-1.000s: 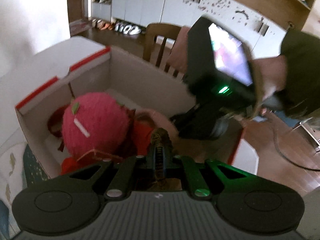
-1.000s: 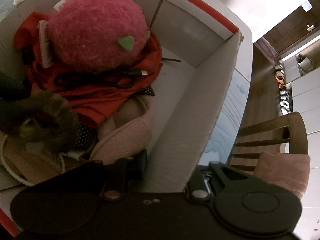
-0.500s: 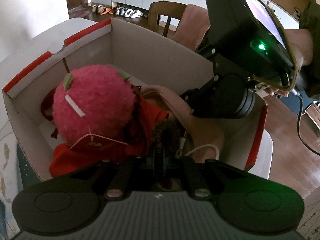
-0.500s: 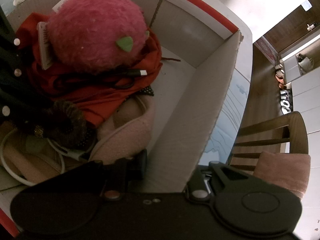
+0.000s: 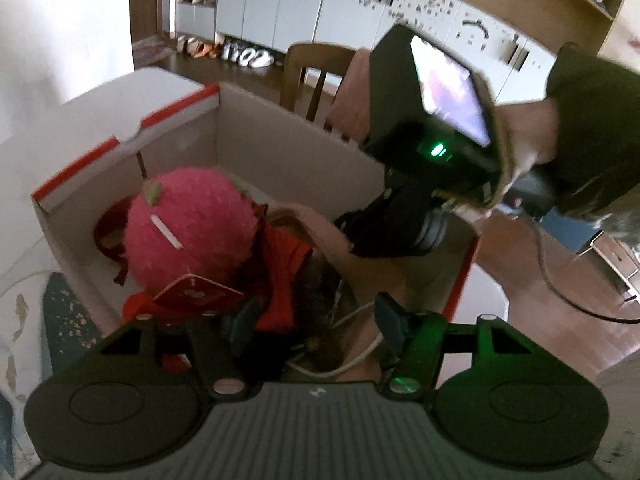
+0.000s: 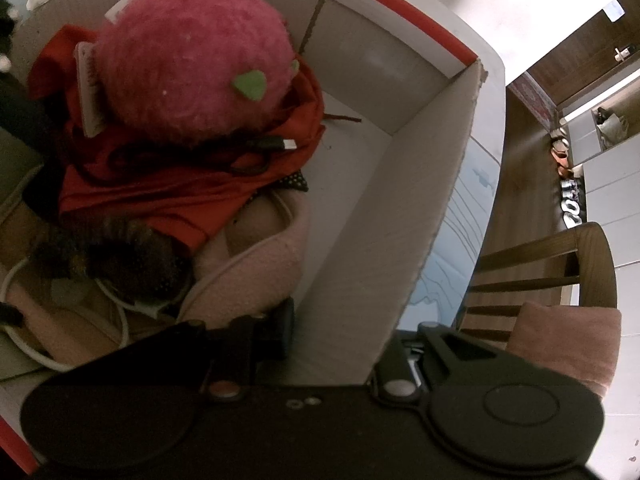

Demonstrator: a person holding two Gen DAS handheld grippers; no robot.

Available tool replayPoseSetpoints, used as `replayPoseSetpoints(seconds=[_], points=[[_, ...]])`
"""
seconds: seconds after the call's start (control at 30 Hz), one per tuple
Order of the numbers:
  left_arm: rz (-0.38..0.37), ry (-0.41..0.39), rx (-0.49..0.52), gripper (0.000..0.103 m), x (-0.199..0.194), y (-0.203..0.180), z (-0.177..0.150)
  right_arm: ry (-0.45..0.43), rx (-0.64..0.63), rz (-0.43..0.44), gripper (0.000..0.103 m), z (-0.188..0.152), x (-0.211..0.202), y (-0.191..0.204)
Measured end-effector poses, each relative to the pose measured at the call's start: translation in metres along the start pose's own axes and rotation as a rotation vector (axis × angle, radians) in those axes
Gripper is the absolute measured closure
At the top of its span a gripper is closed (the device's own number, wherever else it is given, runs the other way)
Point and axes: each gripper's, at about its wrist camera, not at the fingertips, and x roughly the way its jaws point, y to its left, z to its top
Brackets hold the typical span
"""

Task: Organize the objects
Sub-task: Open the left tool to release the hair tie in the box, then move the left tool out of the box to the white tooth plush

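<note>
A white cardboard box (image 5: 280,148) with red-edged flaps holds a pink plush ball (image 5: 188,224), red cloth (image 5: 284,272), a pink fleece slipper (image 6: 256,264), a white cable (image 5: 352,360) and a dark furry scrunchie (image 5: 320,284). My left gripper (image 5: 316,324) is open above the scrunchie, which lies loose in the box. My right gripper (image 6: 344,320) straddles the box's near wall (image 6: 360,280), one finger inside and one outside, jaws apart. The scrunchie (image 6: 120,256) also shows in the right wrist view, beside the red cloth (image 6: 168,184) and plush ball (image 6: 192,68).
A wooden chair (image 6: 560,272) with a pink cushion (image 6: 568,340) stands just beyond the box. White cabinets (image 5: 320,4) and shoes (image 5: 240,52) line the far wall. A black cable with a USB plug (image 6: 276,144) lies on the red cloth.
My left gripper lowered the scrunchie into the box, then opened and let it go. It has drawn back a little. The right gripper has stayed on the box wall.
</note>
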Motion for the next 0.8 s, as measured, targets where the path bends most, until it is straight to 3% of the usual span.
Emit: replayPoseSetpoints(seconds=[0.3,0.5,0.8], points=[[0.017,-0.121,-0.025,0.04,-0.054,0.006,0.002,0.004,0.001,0.001,0.085,-0.001,0.0,0.0],[0.081,-0.182,-0.082,0.036,-0.095,0.032,-0.009,0.009,-0.002,-0.001,0.085,-0.002,0.001,0.0],[0.289,-0.213,-0.227,0.03,-0.151,0.103,-0.053,0.014,-0.004,-0.002,0.084,-0.003,0.001,0.0]])
